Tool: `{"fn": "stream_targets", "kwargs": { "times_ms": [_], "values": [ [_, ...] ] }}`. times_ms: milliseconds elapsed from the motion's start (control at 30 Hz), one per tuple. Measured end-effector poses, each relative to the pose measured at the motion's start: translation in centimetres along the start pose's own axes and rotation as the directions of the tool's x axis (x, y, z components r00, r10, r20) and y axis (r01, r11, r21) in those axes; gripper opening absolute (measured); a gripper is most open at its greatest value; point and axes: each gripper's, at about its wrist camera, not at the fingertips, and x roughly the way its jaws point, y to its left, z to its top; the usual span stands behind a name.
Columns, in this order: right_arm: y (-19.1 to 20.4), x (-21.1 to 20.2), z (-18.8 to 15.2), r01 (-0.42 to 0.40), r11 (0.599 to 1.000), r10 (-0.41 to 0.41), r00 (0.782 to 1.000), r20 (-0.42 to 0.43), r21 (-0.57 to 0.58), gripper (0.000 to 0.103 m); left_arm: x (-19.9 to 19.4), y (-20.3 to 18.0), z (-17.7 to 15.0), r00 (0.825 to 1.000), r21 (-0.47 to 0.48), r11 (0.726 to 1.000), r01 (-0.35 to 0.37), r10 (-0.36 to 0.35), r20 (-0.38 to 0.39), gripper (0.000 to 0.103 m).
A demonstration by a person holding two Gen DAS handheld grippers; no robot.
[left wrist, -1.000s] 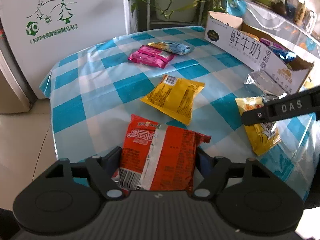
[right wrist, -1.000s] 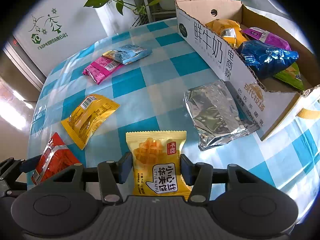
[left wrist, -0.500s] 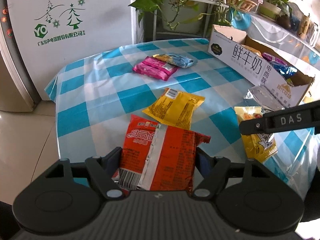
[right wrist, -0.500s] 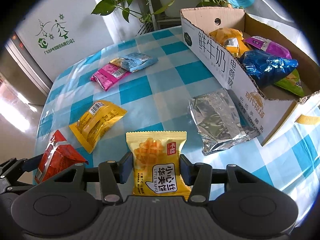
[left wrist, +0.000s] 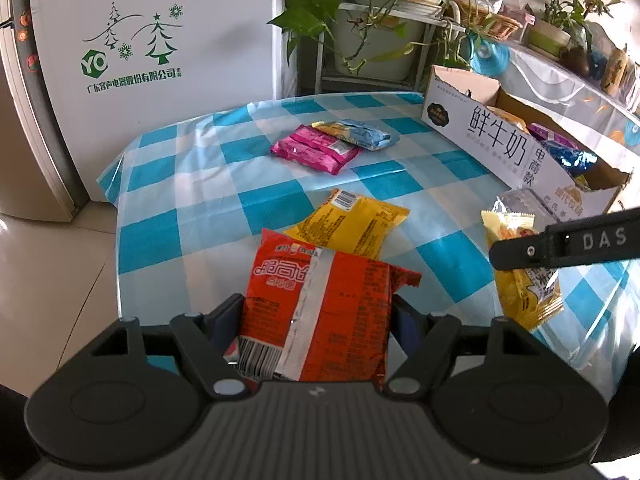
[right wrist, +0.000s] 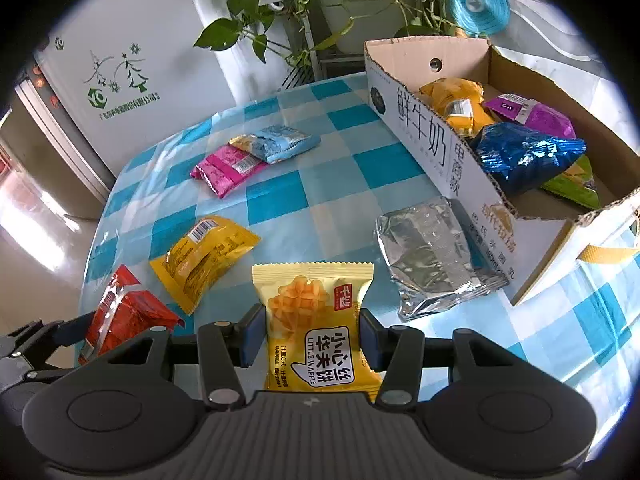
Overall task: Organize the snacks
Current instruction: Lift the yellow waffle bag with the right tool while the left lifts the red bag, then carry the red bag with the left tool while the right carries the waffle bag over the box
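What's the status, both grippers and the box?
Left gripper shut on red packet. Right gripper shut on waffle packet. Cardboard box open-topped, part full. Silver pouch lies against its near wall.

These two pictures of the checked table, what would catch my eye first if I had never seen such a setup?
Probably the two bright packets clamped up front: a red snack packet in the left gripper and a yellow waffle packet in the right gripper. Next comes the cardboard box at the right of the blue checked tablecloth, already holding several snacks, with a silver packet lying against its near side.
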Motion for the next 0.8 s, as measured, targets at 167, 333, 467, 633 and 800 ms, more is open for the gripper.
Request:
{"fn": "stream_targets", "kwargs": {
  "times_ms": [167, 333, 467, 633, 800],
  "values": [
    [-0.5, -1.3, 0.4, -0.029, 1.000, 0.029, 0.999, 0.034, 0.012, 0.056, -0.2, 0.0, 0.2, 1.000, -0.017, 1.000, 0.002, -0.002, -0.001, 0.076],
    [-1.2, -3.3, 1.0, -0.066, 0.998, 0.065, 0.994, 0.084, 0.007, 0.056, -0.9, -0.3, 0.8, 1.000, -0.038, 0.999, 0.015, -0.015, 0.012, 0.076],
    [-1.8, -4.7, 1.6, -0.079, 0.997, 0.078, 0.989, 0.128, 0.005, 0.056, -1.7, -0.6, 1.7, 0.999, -0.060, 0.998, 0.032, -0.030, 0.038, 0.076],
    [-2.8, -7.0, 3.0, -0.080, 0.997, 0.079, 0.977, 0.200, -0.005, 0.056, -2.7, -1.0, 3.4, 0.997, -0.106, 0.993, 0.053, -0.046, 0.067, 0.076],
    [-4.9, -9.1, 4.9, -0.068, 0.998, 0.063, 0.960, 0.273, 0.010, 0.056, -3.3, -2.1, 5.5, 0.992, -0.132, 0.988, 0.085, -0.071, 0.105, 0.076]
  ]
}}
